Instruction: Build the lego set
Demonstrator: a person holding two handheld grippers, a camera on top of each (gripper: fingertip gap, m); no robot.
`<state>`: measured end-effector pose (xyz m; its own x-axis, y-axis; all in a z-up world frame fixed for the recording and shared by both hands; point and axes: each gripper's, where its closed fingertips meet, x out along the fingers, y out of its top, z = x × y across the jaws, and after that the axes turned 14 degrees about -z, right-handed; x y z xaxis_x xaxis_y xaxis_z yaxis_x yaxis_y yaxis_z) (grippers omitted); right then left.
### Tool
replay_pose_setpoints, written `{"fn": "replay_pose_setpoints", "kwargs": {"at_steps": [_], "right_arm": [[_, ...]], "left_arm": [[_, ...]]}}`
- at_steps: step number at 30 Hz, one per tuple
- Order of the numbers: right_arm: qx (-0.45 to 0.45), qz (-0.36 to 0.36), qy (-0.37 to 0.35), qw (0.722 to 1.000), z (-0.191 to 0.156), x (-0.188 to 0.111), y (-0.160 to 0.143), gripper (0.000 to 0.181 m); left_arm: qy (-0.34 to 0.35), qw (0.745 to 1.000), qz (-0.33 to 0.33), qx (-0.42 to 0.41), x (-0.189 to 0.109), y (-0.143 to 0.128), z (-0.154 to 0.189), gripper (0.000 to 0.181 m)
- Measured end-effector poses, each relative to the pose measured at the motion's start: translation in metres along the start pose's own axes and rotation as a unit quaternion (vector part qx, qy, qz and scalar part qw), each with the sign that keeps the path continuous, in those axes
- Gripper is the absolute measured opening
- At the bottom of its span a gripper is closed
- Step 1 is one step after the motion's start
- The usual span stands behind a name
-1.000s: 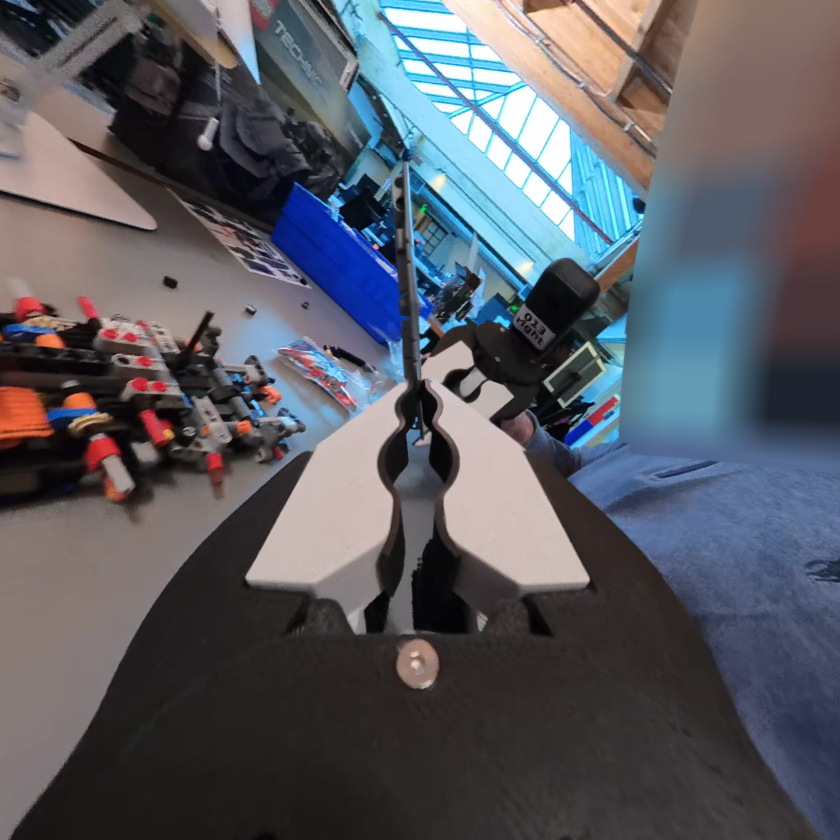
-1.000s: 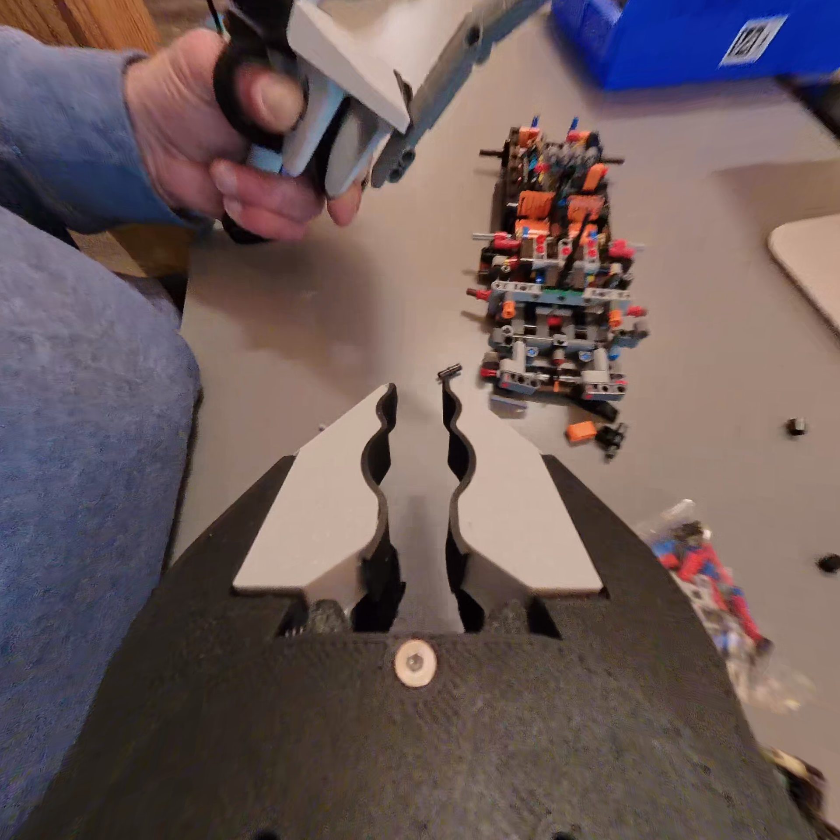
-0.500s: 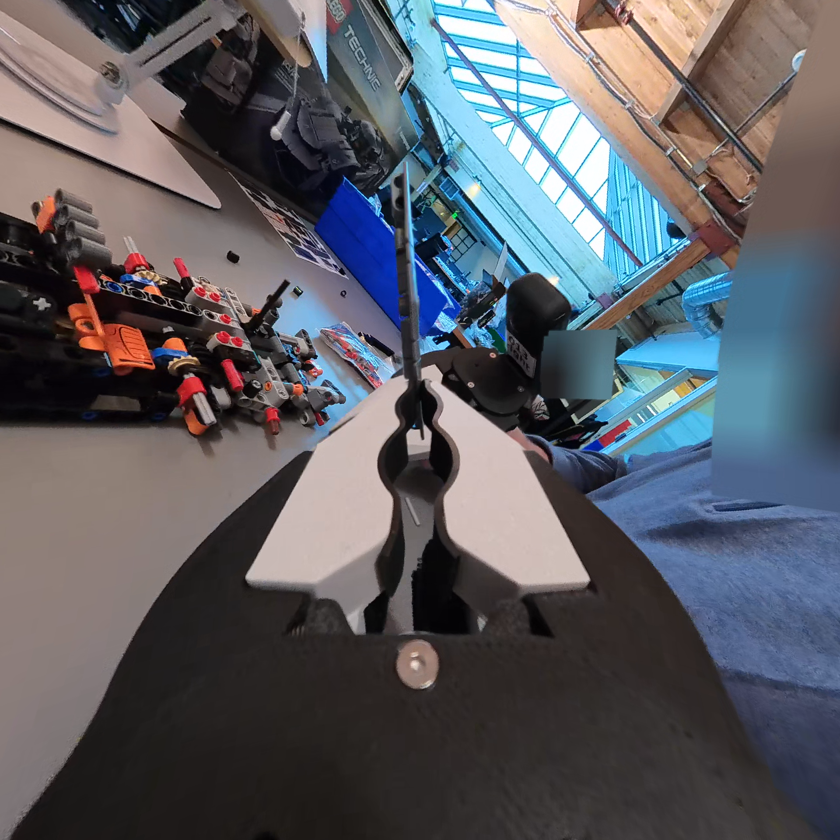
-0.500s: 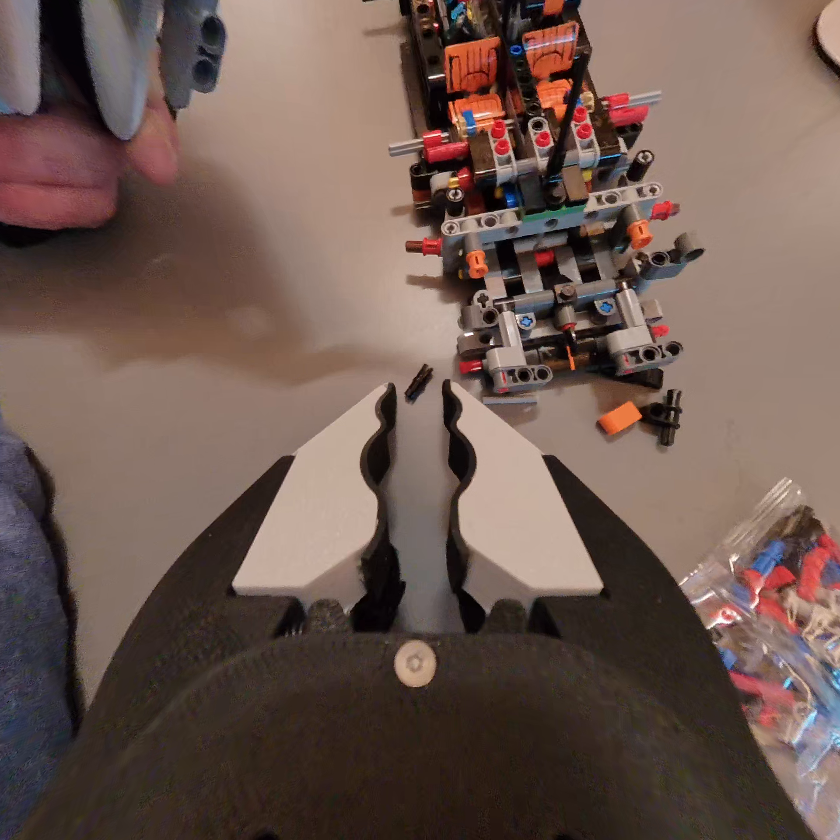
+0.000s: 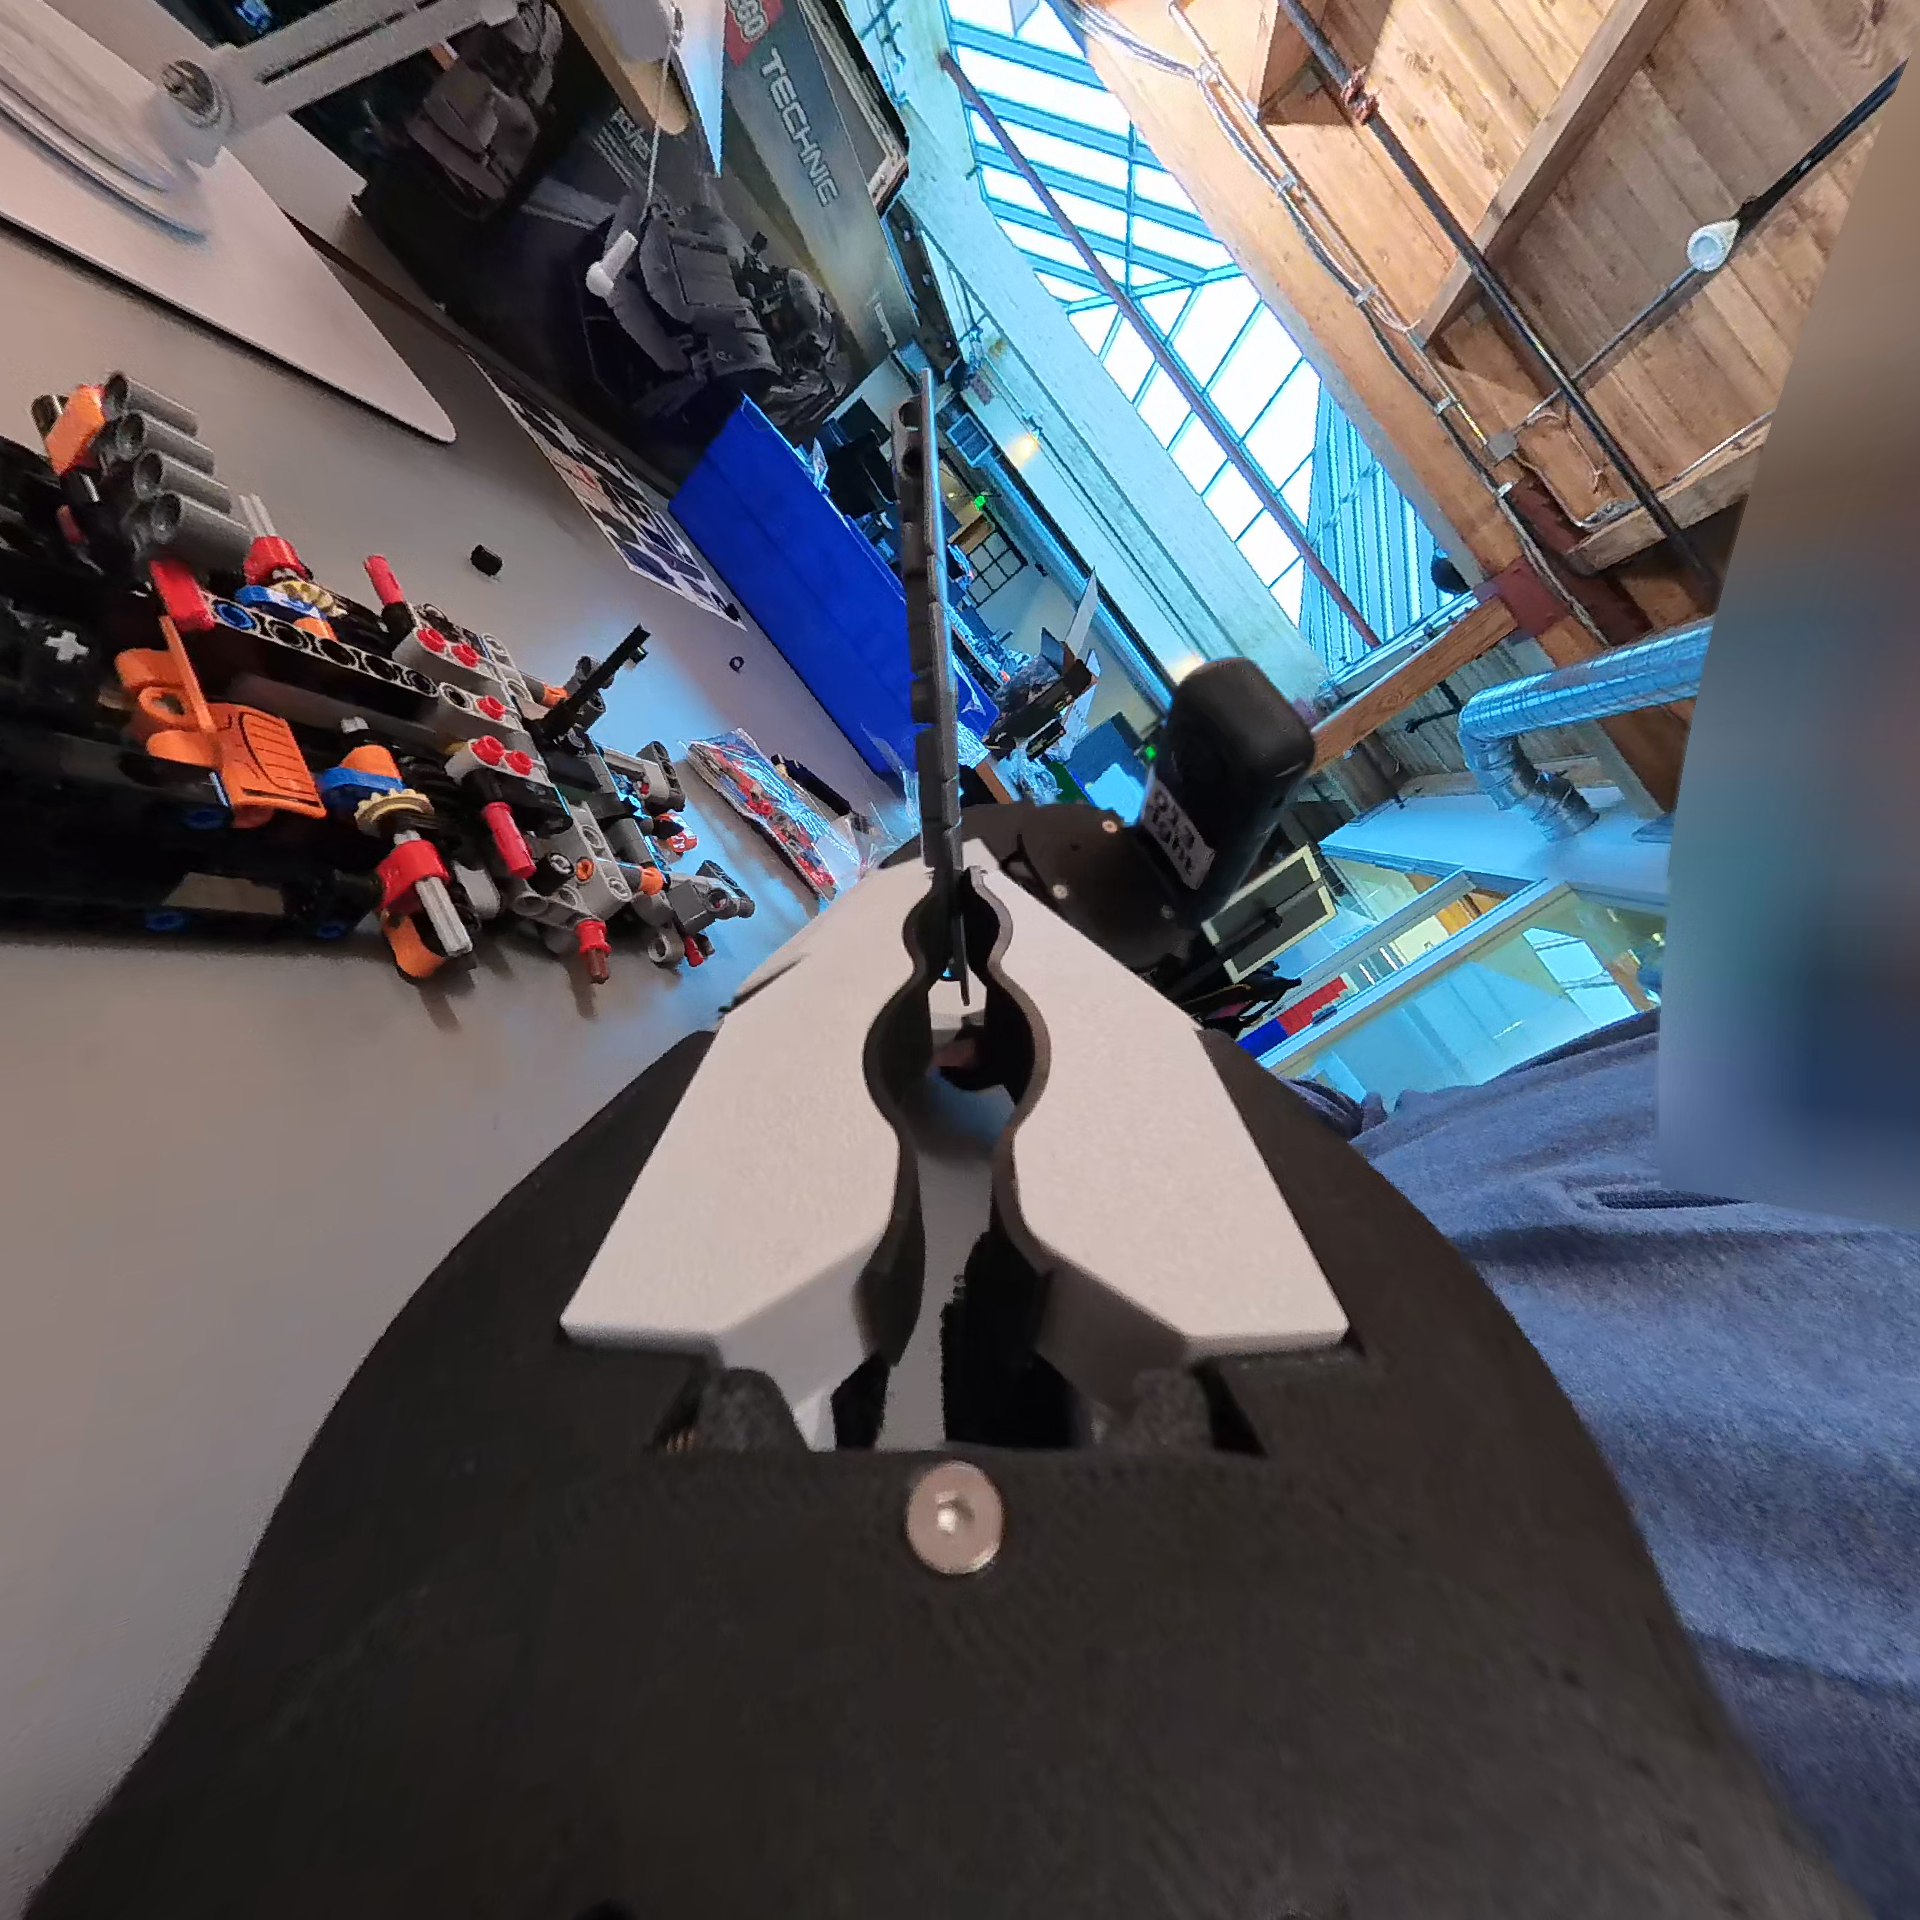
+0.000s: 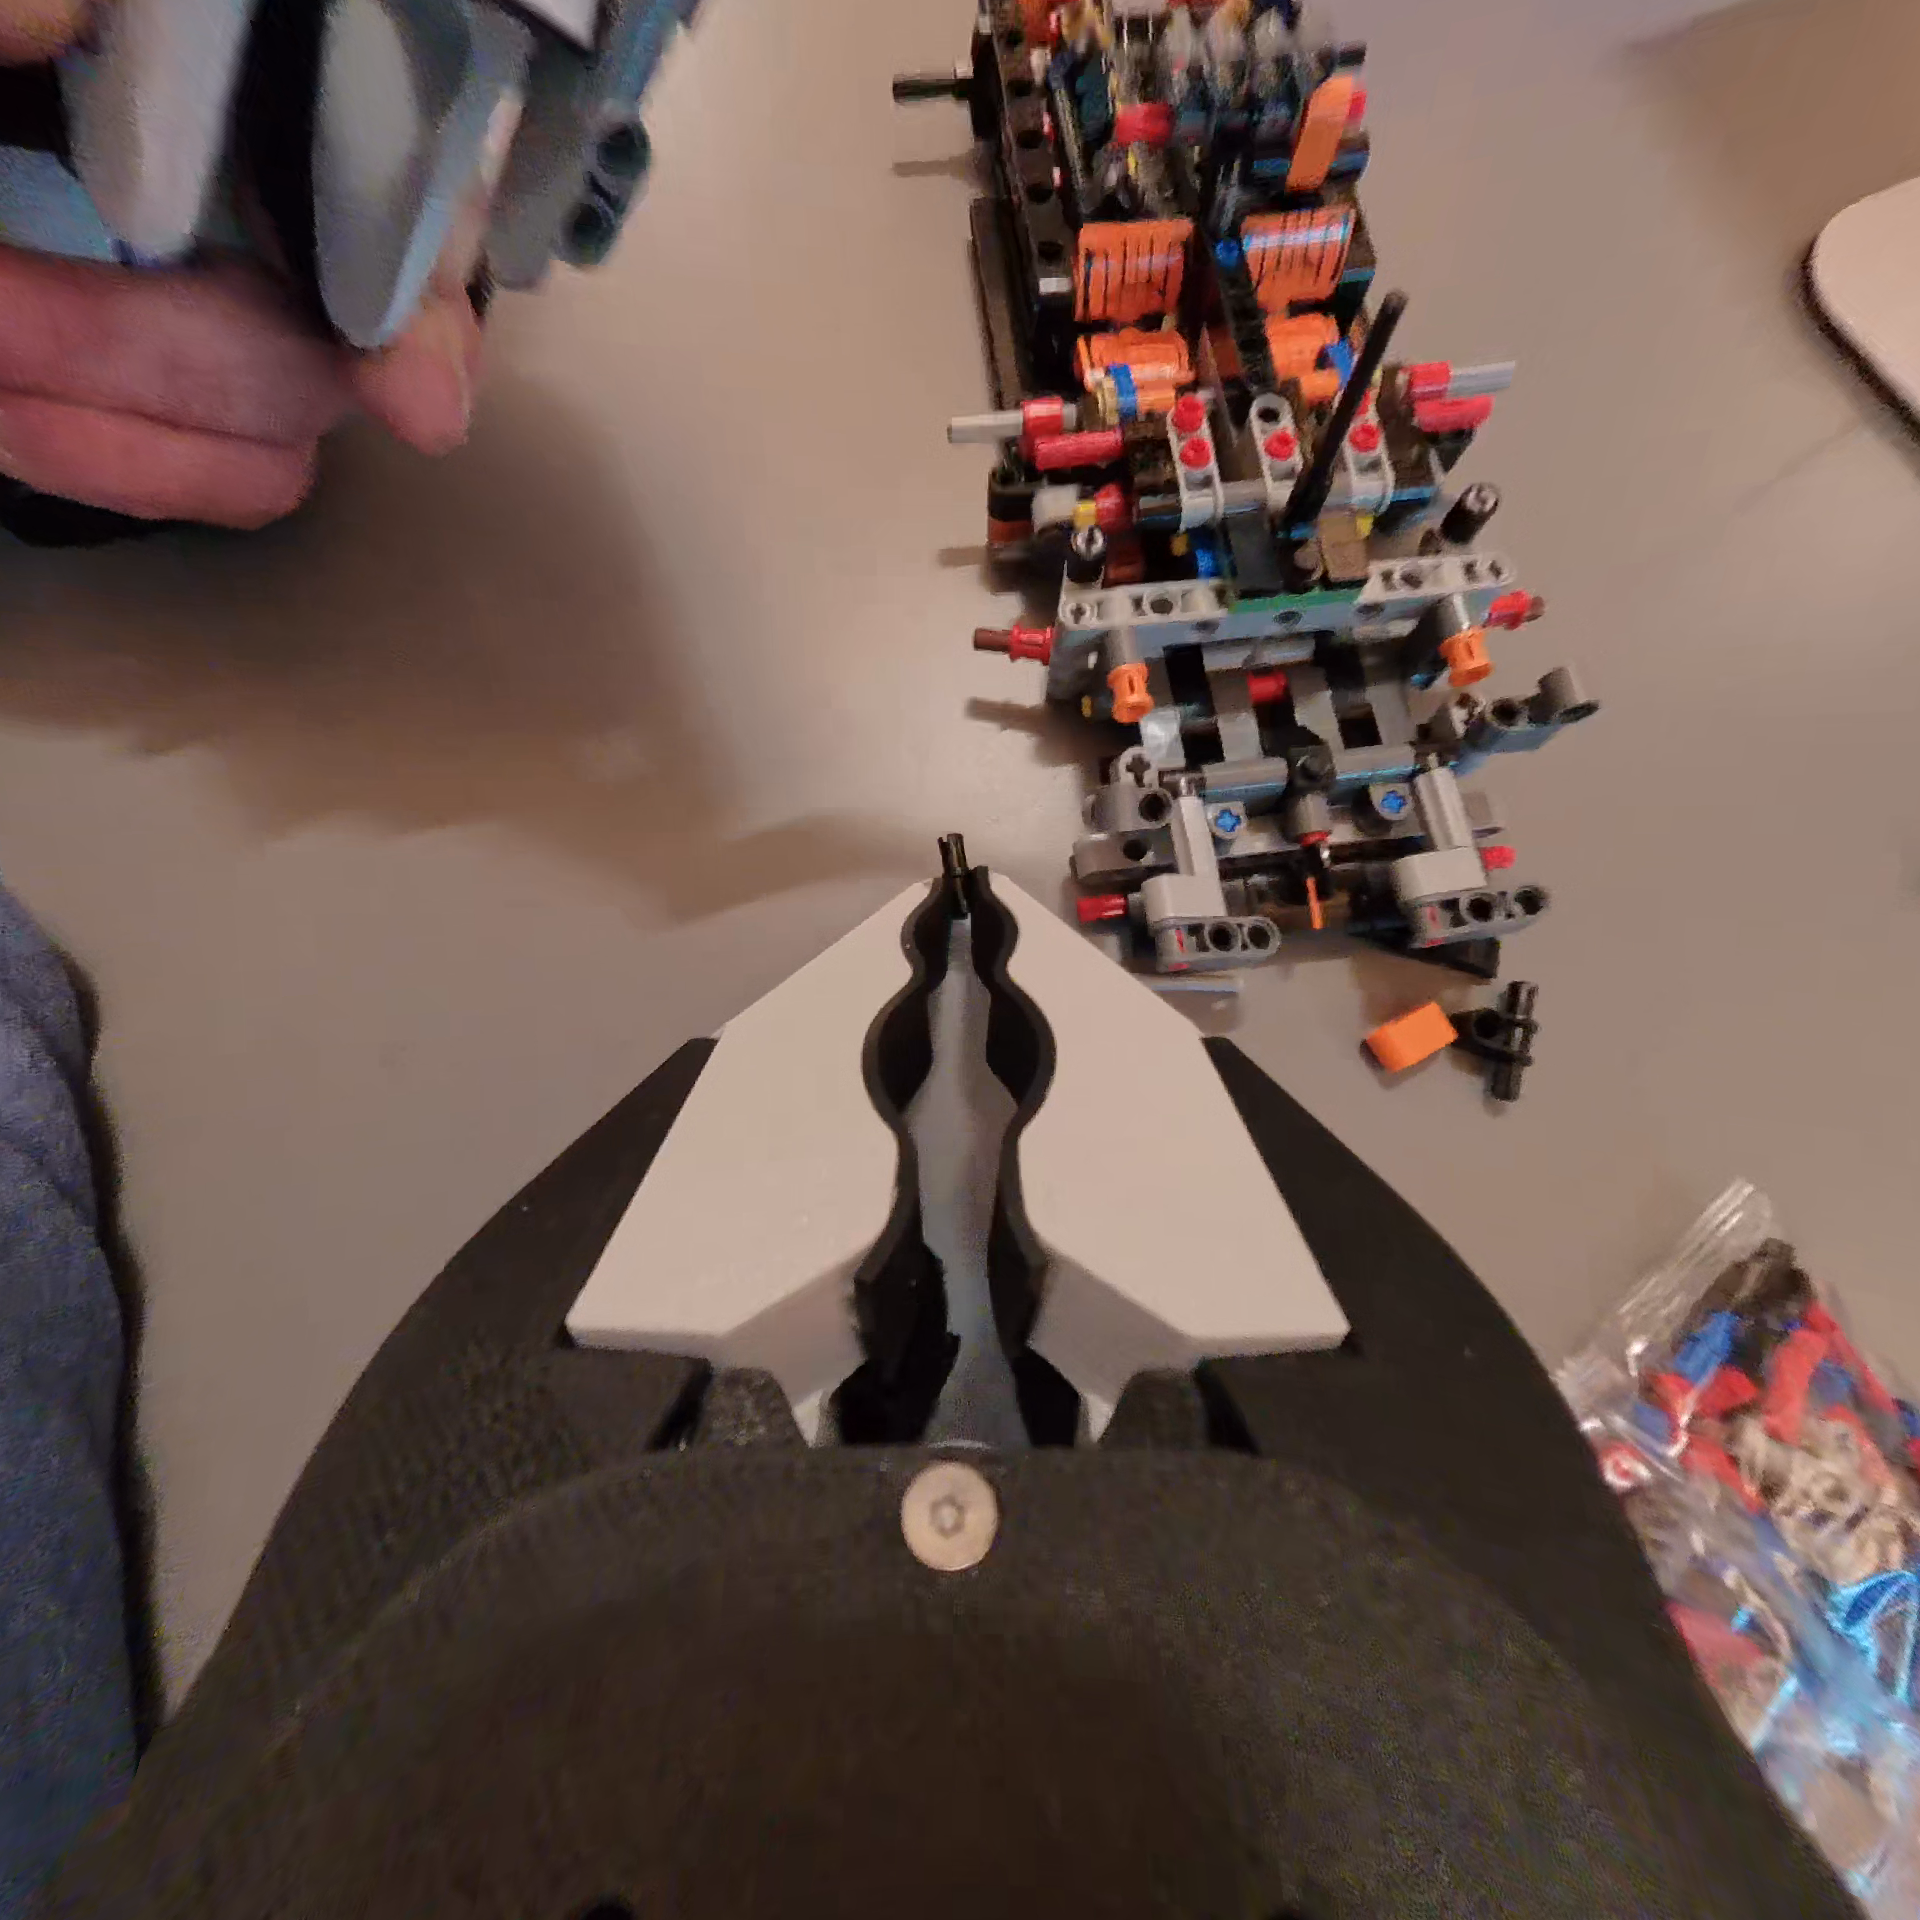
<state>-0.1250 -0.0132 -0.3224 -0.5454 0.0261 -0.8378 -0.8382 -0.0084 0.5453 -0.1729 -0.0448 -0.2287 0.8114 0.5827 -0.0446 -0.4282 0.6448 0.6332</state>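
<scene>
My left gripper [image 5: 951, 883] is shut on a long grey lego beam [image 5: 928, 623] that stands up from its tips, held above the table. The beam's end also shows in the right wrist view [image 6: 597, 177], top left, beside a hand [image 6: 177, 384]. My right gripper [image 6: 961, 894] is shut on a small black pin [image 6: 954, 862] at the grey table [image 6: 623, 675], just left of the front of the partly built lego vehicle [image 6: 1268, 623]. The vehicle also shows in the left wrist view [image 5: 312, 748], at left.
A loose orange piece [image 6: 1410, 1036] and a black connector [image 6: 1507, 1039] lie by the vehicle's front. A clear bag of small parts [image 6: 1787, 1475] lies at the right. A blue bin [image 5: 790, 582] and a set box [image 5: 644, 208] stand at the table's far side. Across from one pair of fingers to the other is roughly 11 cm. The loose orange piece [image 6: 1410, 1036] is about 9 cm from my right fingertips.
My right gripper moved forward over the black pin and shut on it; it was open before. My left gripper tilted, still holding the beam.
</scene>
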Motion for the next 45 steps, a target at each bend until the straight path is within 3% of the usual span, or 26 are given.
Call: {"fn": "replay_pose_setpoints", "kwargs": {"at_steps": [6, 10, 18, 29, 45], "right_arm": [[-0.07, 0.082, -0.01, 0.994, -0.017, -0.046, 0.042, 0.0], [-0.125, 0.095, -0.05, 0.986, -0.026, -0.063, 0.059, 0.0], [-0.152, 0.1, -0.077, 0.98, -0.023, -0.069, 0.065, 0.0], [-0.187, 0.085, -0.133, 0.97, -0.019, -0.065, 0.062, 0.0], [-0.192, 0.128, -0.077, 0.97, -0.033, -0.063, 0.061, 0.0]], "left_arm": [[-0.044, 0.999, 0.006, -0.031, 0.01, -0.001, 0.007, 0.0], [-0.083, 0.995, 0.015, -0.059, 0.014, 0.002, 0.011, 0.0], [-0.106, 0.991, 0.017, -0.074, 0.025, 0.001, 0.014, 0.0], [-0.064, 0.996, 0.006, -0.069, 0.029, -0.002, 0.006, 0.0], [-0.054, 0.995, -0.016, -0.077, 0.034, -0.007, 0.003, 0.0]]}}
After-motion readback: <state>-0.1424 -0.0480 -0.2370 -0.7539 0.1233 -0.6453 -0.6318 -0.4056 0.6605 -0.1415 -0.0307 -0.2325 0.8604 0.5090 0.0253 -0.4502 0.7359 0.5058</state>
